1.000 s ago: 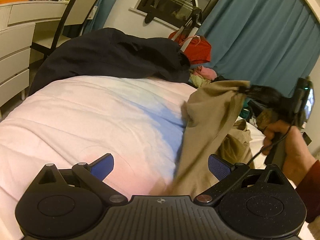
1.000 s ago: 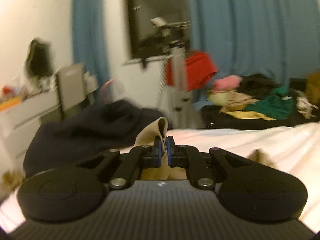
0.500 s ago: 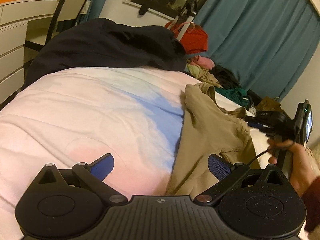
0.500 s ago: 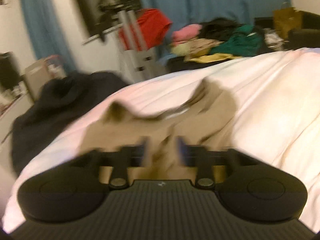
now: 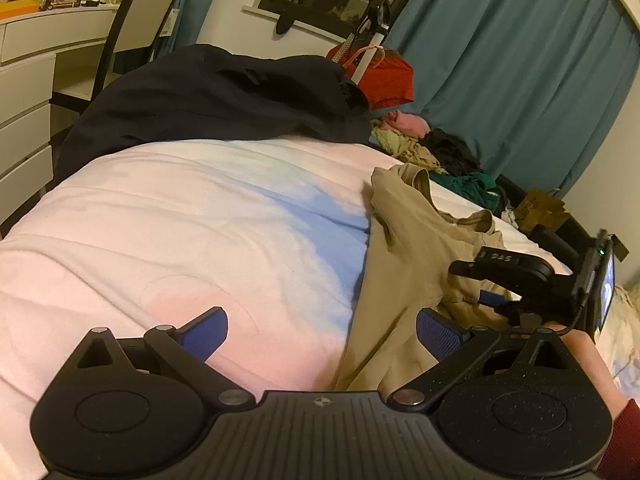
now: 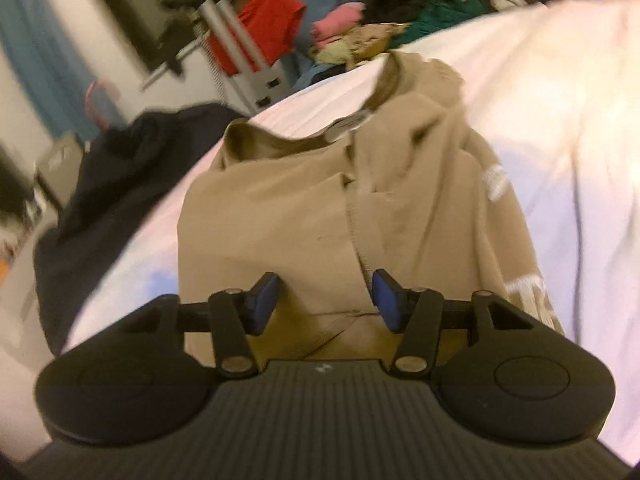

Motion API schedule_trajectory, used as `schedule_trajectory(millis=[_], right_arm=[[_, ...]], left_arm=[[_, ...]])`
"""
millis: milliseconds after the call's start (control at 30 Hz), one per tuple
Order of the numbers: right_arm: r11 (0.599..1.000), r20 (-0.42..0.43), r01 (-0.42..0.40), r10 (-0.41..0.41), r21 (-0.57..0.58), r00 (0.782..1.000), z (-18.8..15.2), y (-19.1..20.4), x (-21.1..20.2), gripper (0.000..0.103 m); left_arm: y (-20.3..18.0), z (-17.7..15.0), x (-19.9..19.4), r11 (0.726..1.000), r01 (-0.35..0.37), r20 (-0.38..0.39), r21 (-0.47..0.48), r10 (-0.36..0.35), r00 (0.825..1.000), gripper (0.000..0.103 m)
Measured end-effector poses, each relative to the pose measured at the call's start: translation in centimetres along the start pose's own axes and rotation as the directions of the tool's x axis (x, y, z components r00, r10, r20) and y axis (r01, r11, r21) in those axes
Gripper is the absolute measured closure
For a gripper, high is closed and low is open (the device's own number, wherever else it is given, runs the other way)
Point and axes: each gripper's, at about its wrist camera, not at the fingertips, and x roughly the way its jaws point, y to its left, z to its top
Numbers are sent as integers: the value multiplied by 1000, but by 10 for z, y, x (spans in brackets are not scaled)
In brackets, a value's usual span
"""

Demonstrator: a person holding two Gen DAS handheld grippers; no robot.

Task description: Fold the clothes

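Note:
A tan shirt (image 5: 404, 256) lies crumpled on the pale pink and blue bedcover (image 5: 200, 216), collar towards the far side. My left gripper (image 5: 320, 330) stands open low over the bedcover, its right pad by the shirt's near edge, nothing between the pads. My right gripper (image 6: 326, 300) hovers just above the shirt (image 6: 320, 200); its jaws are closing, with cloth under the gap and both blue pads clear of it. In the left wrist view the right gripper (image 5: 490, 286) and the hand holding it sit at the shirt's right side.
A dark navy garment (image 5: 224, 96) is heaped at the bed's far end. Beyond it are a red cloth (image 5: 390, 76) on a stand, a pile of mixed clothes (image 5: 436, 152), teal curtains (image 5: 520, 72), and a white desk (image 5: 28, 76) with a chair (image 5: 140, 16) at left.
The right gripper let go of the shirt, which dropped from hanging onto the bed. That gripper then sank and rolled to sit low over the cloth. The left gripper barely moved.

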Motion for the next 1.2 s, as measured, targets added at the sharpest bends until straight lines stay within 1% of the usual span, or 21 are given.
schedule_trajectory(millis=[33,67,100,133,167,233,333,400,500,633,700,733,767,800,833,867,900,933,967,1100,1200], right_arm=[[1000,2,1,-1,7,1000,-1,-1,-2,49],[1000,-2,0,0,-11,1000,-3,1,-3,52],[1000,-6,-1,1,-28,1000,-5,2,-3,62],[999,-2,0,0,-33,1000,-2,2,-6,91],[999,3,0,0,-39,1000,0,3,-8,95],[999,12,2,-1,-50,1000,4,4,-13,96],[997,108,5,2,-73,994,18,6,-33,96],[997,138,25,-15,-73,990,27,3,-41,96],[995,174,68,-55,-69,983,35,-8,-44,96],[989,139,125,-113,-81,984,31,-31,-23,95],[995,98,81,-75,-57,992,29,-39,-21,93],[997,78,59,-55,-45,995,29,-43,-20,90],[998,53,46,-44,-43,998,28,-43,-23,81],[997,58,36,-33,-65,998,25,-39,-32,71],[996,62,26,-21,-86,998,22,-36,-41,42],[994,67,17,-9,-108,998,19,-33,-51,19],[991,91,2,10,-134,996,14,-29,-65,14],[988,106,-14,31,-155,994,8,-26,-82,16],[984,120,-30,52,-175,991,1,-23,-100,16],[975,125,-72,99,-208,987,-38,-21,-171,16],[973,127,-93,121,-210,984,-68,-30,-215,16]], left_arm=[[0,0,-1,1000,1,1,-2,-1,1000,1],[0,0,-1,1000,2,2,-4,-2,1000,1],[1,0,0,1000,2,1,-4,-2,1000,1],[0,0,0,1000,2,0,-3,-2,1000,1],[0,0,0,1000,2,-1,-2,-2,1000,2],[-1,-1,0,1000,4,-4,1,-4,1000,2],[-3,-4,-5,1000,27,-7,-8,-27,1000,1],[-8,-7,-9,998,68,-6,-14,-68,998,2],[-18,-14,-13,995,96,-12,20,-96,995,1],[-29,-24,-7,991,99,-47,88,-95,994,1],[-32,-26,-4,989,91,-57,113,-85,995,2],[-33,-27,-3,988,89,-60,123,-83,995,2],[-34,-28,-1,988,89,-64,127,-82,995,2],[-34,-28,0,987,90,-67,130,-82,994,2],[-35,-28,1,987,89,-70,132,-81,994,2],[-37,-29,2,987,88,-72,136,-79,994,2],[-38,-29,2,986,86,-74,143,-76,994,2],[-39,-31,2,985,85,-78,151,-73,994,2],[-40,-32,1,984,84,-83,159,-72,994,2],[-45,-38,-6,978,86,-96,191,-69,993,2],[-48,-44,-19,972,83,-100,219,-62,993,2]])
